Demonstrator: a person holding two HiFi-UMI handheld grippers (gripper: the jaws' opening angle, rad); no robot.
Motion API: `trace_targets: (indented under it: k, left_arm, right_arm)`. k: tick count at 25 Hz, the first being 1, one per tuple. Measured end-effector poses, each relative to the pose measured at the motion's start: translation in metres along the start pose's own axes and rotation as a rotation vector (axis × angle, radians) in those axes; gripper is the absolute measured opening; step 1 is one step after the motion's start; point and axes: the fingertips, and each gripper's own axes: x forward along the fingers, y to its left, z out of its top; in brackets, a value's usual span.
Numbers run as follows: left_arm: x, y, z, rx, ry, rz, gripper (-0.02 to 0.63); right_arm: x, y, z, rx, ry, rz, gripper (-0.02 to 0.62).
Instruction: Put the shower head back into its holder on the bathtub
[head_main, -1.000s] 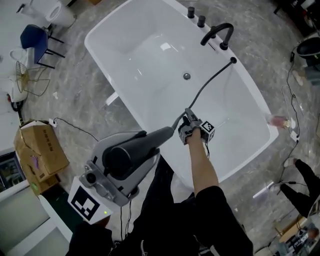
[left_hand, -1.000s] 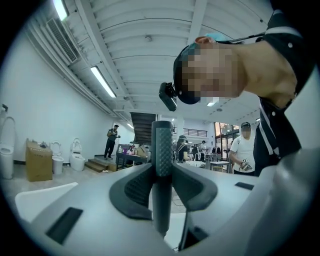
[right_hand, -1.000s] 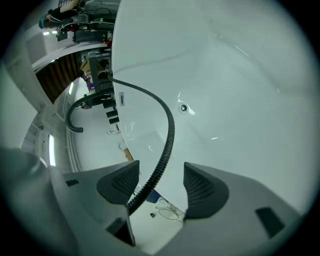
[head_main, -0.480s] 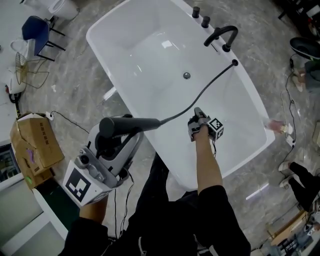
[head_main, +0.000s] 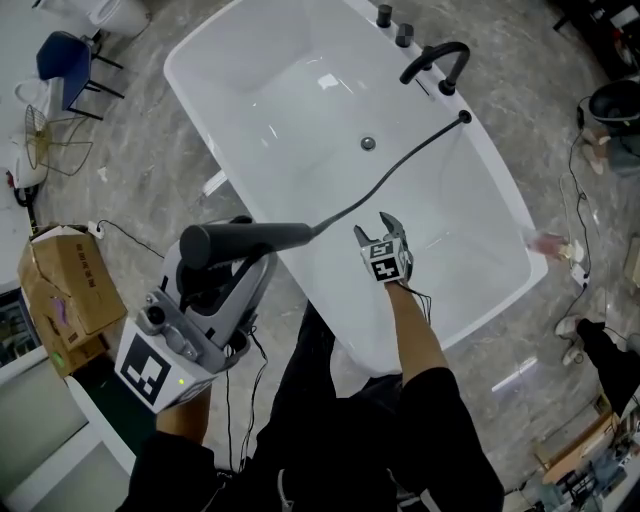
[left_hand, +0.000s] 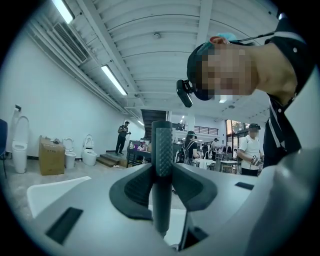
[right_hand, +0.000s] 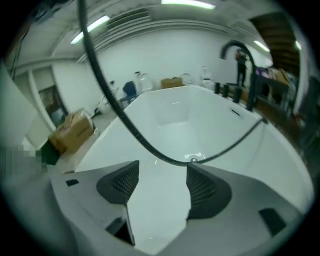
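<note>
Dark grey and rod-shaped, the shower head (head_main: 250, 238) lies level in the head view. Most of its length is outside the bathtub (head_main: 195, 100), and its hose end reaches over the near long rim. It is well apart from the faucet (head_main: 440, 62) on the far rim of the bathtub. A black hose (head_main: 400, 170) runs from the shower head across the bathtub basin and meets the far rim just beside the faucet. The left gripper (head_main: 228, 262) is outside the near rim and grasps the shower head. The right gripper (head_main: 378, 228) is over the near part of the basin, just beside the hose, with its jaws spread.

Left gripper view: the handle of the shower head stands upright between the two pads (left_hand: 137, 187). Its upper section is knurled and its lower section is smooth. Both pads press against its sides, so the grip is clenched on the handle.

Right gripper view: the jaws have just been opening and now stand wide apart. Only the white bathtub floor shows between the right pads (right_hand: 120, 182). The hose curves across the view beyond the jaw tips, passing in front of the drain (right_hand: 194, 159). Neither pad presses on it, so this gripper is released and holds nothing.
</note>
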Motion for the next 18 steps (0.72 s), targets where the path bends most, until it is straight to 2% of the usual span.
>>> trace_targets:
  k: [2, 5, 9, 10, 12, 15, 18]
  left_arm:
    - [0.001, -0.002, 0.003, 0.000, -0.001, -0.008, 0.137]
    - [0.001, -0.008, 0.011, -0.007, -0.012, -0.028, 0.137]
    - [-0.007, -0.014, 0.027, -0.033, -0.037, -0.049, 0.137]
    - [-0.010, -0.015, 0.032, -0.036, -0.046, -0.051, 0.137]
    - [-0.014, -0.014, 0.036, -0.015, -0.052, -0.049, 0.137]
    - [-0.018, -0.009, 0.030, 0.027, -0.034, -0.031, 0.137]
    - [-0.018, -0.003, 0.023, 0.034, -0.026, -0.003, 0.137]
  right_arm:
    - [0.009, 0.015, 0.004, -0.150, 0.029, -0.003, 0.298]
    - [0.027, 0.023, 0.013, -0.218, 0.043, -0.029, 0.305]
    - [0.042, 0.006, 0.015, -0.183, 0.095, -0.104, 0.286]
    - [0.041, -0.004, 0.014, -0.166, 0.111, -0.138, 0.236]
    - [0.036, -0.025, 0.016, -0.140, 0.126, -0.207, 0.088]
    - [0.022, -0.050, 0.014, -0.105, 0.128, -0.262, 0.077]
    - [0.003, -0.069, 0.011, -0.090, 0.123, -0.285, 0.074]
